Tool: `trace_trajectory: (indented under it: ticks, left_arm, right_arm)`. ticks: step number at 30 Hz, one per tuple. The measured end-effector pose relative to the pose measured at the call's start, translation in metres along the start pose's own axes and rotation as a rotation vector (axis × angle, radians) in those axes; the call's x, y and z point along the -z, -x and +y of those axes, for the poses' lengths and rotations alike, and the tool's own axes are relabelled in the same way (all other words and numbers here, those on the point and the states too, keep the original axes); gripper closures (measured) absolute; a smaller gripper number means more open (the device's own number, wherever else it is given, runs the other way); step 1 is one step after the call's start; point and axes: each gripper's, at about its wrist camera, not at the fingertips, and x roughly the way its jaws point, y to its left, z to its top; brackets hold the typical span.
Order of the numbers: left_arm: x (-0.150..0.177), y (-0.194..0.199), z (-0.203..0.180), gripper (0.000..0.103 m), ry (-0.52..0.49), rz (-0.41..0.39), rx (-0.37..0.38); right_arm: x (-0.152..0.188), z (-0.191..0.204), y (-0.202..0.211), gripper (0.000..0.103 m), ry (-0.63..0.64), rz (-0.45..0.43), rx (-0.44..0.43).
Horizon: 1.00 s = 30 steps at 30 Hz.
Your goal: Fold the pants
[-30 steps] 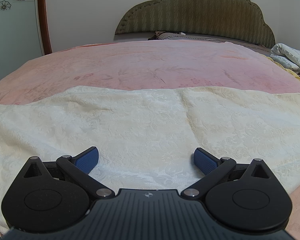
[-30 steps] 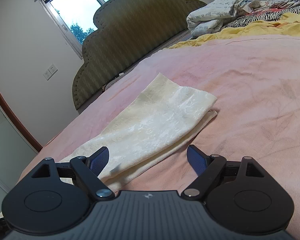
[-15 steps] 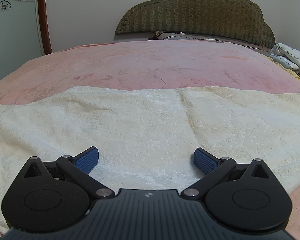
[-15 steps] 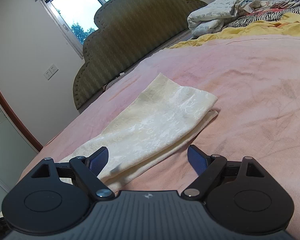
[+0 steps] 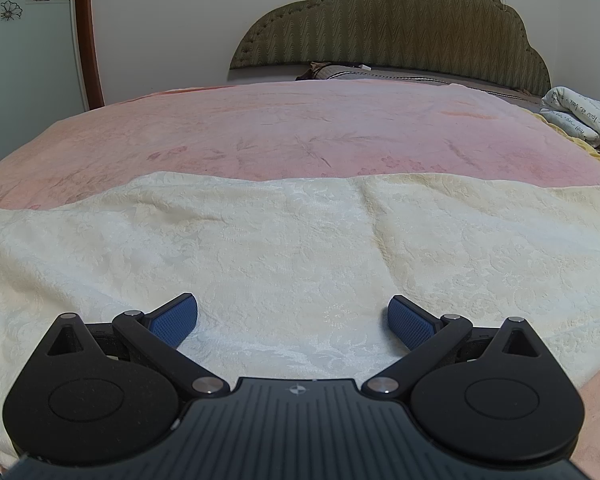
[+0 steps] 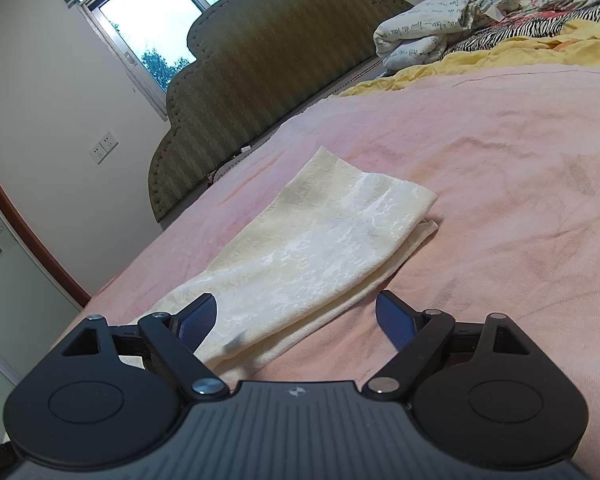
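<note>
Pants [image 6: 300, 252] of cream jacquard cloth lie unmoved on the pink bed [image 6: 500, 168], half folded. Both grippers, left [image 5: 293, 316] and right [image 6: 296, 314], hold still with jaws wide and empty, cloth just ahead, so the next fold waits.

No legible text anywhere.

pants [image 5: 300, 248]: cream, with a woven floral pattern
bedspread [image 5: 300, 128]: pink, faintly printed with leaves and flowers
headboard [image 5: 392, 24]: olive green, zigzag-textured
folded bedding [image 6: 424, 28]: white, covered with script lettering
blanket [image 6: 500, 48]: yellow
striped cloth [image 6: 532, 28]: black-and-white zebra print
gripper pads [image 5: 172, 320]: blue
</note>
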Motion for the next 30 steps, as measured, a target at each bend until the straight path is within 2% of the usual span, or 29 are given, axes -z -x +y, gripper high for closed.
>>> trace_trajectory:
  ticks: [3,6,13,17,19,23,30]
  left_arm:
    - [0.0,0.0,0.0,0.0,0.0,0.0,0.0]
    - [0.0,0.0,0.0,0.0,0.0,0.0,0.0]
    - [0.0,0.0,0.0,0.0,0.0,0.0,0.0]
    - [0.0,0.0,0.0,0.0,0.0,0.0,0.0]
    - [0.0,0.0,0.0,0.0,0.0,0.0,0.0]
    - [0.0,0.0,0.0,0.0,0.0,0.0,0.0]
    - [0.0,0.0,0.0,0.0,0.0,0.0,0.0]
  right_arm:
    - [-0.007,-0.003,-0.006,0.015,-0.049,0.012,-0.03]
    - [-0.016,-0.004,-0.019,0.014,-0.104,0.036,-0.023]
    - [-0.032,-0.014,-0.042,0.014,-0.259,-0.032,-0.006]
    - [-0.029,-0.009,-0.052,0.015,-0.215,0.035,-0.119]
    - [-0.031,-0.002,-0.059,0.015,-0.145,0.066,-0.083]
    - [-0.043,-0.004,-0.076,0.016,-0.152,0.042,-0.047]
    - [-0.045,0.003,-0.093,0.012,-0.003,0.061,-0.048]
